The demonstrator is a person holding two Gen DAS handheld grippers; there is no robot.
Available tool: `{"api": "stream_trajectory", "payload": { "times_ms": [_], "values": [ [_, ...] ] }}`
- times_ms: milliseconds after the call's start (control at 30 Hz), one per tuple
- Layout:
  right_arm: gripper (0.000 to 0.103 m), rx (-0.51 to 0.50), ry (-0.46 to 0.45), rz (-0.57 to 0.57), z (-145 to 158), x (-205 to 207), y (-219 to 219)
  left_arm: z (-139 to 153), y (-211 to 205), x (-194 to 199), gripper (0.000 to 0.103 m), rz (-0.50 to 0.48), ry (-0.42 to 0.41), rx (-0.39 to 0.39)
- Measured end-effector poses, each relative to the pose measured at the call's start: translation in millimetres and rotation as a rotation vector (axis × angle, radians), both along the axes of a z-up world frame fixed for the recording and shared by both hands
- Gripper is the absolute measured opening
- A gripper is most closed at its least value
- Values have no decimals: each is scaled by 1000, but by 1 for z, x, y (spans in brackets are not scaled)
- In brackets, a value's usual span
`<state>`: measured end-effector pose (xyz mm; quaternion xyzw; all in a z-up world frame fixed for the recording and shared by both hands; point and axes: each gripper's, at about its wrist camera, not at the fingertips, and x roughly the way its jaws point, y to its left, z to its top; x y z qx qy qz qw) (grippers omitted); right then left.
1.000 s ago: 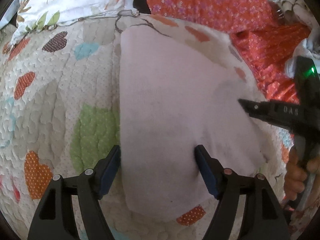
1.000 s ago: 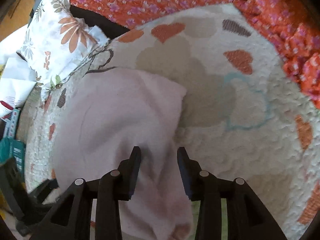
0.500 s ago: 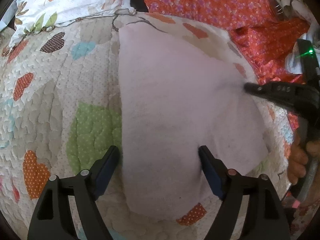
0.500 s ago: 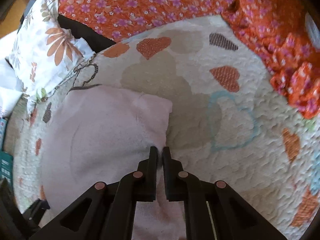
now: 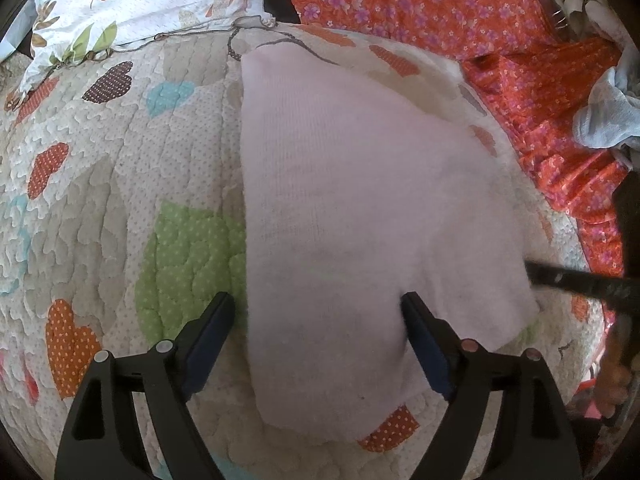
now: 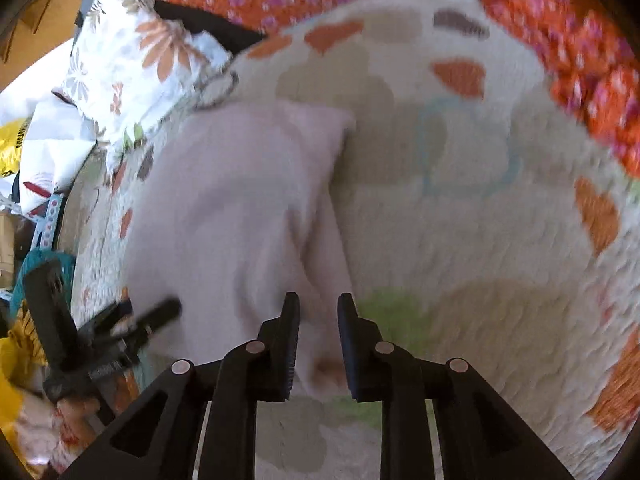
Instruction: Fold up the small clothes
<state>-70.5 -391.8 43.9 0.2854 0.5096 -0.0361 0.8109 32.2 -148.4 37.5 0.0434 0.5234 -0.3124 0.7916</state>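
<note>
Heart-patterned quilt (image 5: 100, 200) under pale pink cloth (image 5: 352, 208), orange floral fabric (image 5: 420, 4) behind; both tools gaping, empty.

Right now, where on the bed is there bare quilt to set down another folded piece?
Bare heart-patterned quilt lies left of the pink garment, bordered by the floral pillow above. The right wrist view shows more open quilt right of the garment, up to the orange flowered fabric. The orange fabric's side, with the white clothes, is crowded.
</note>
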Motion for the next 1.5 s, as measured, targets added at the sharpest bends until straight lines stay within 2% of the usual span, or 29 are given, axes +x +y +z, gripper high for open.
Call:
{"api": "stream_trajectory", "payload": {
  "times_ms": [67,100,167,200,267,300,333,367,400,433,467,500,533,567,633,733,833,967,1100,1200,1267,1333,1367,1400,1500],
  "values": [
    [9,-32,48,-23,-12,-6,-6,0,-1,-1,85,1,-3,3],
    [4,-89,74,-63,-15,-10,-13,0,-1,-1,85,1,-3,3],
    [5,-181,84,-150,-11,-19,-29,0,-1,-1,85,-1,-3,3],
    [6,-192,59,-182,-5,-25,-37,0,-1,-1,85,-1,-3,3],
    [7,-148,-21,-183,9,-35,-43,0,-1,0,85,0,-3,2],
    [20,-108,-50,-135,12,-35,-40,0,-1,0,85,0,-3,2],
    [50,-66,-62,-70,12,-33,-34,0,-1,0,86,0,-3,3],
    [61,-29,-61,8,9,-29,-24,0,-1,0,86,-1,-3,4],
    [66,-26,-49,72,4,-25,-11,0,-1,0,86,-1,-4,4],
    [64,-72,-23,116,-2,-20,4,0,-1,0,86,-2,-4,5],
    [57,-123,10,125,-8,-15,14,0,-1,0,86,-3,-4,6],
    [26,-146,33,120,-12,-12,18,-1,-1,0,86,-4,-4,7],
    [9,-135,51,112,-15,-10,18,-1,-1,0,87,-4,-4,8],
    [9,-100,56,89,-16,-9,14,-1,-1,0,87,-5,-4,9],
    [2,-135,41,-5,-6,-12,-3,-1,-1,1,87,-6,-3,9],
    [2,-117,27,-125,2,-23,-32,-1,-1,1,87,-5,-3,10],
    [3,-187,50,-184,3,-35,-43,-1,-1,1,88,-5,-4,11],
    [3,-152,-62,-104,17,-33,-26,-2,-2,0,89,-5,-12,13],
    [3,-130,-128,-31,27,-15,1,-3,-4,-2,91,-7,-30,20],
    [5,-32,-135,26,18,6,15,-3,-3,-2,91,-7,-31,21],
    [8,-19,-64,31,1,16,21,-3,-3,-2,91,-8,-28,20],
    [17,-62,33,1,-17,23,17,-2,-4,-3,91,-8,-25,22],
    [19,-53,24,-27,-18,23,12,-1,-3,-3,91,-6,-26,21],
    [27,-66,25,-46,-14,21,12,0,-3,-4,91,-3,-30,21],
    [32,-279,31,-118,3,14,10,10,1,-8,91,20,-90,22]
  ]
}}
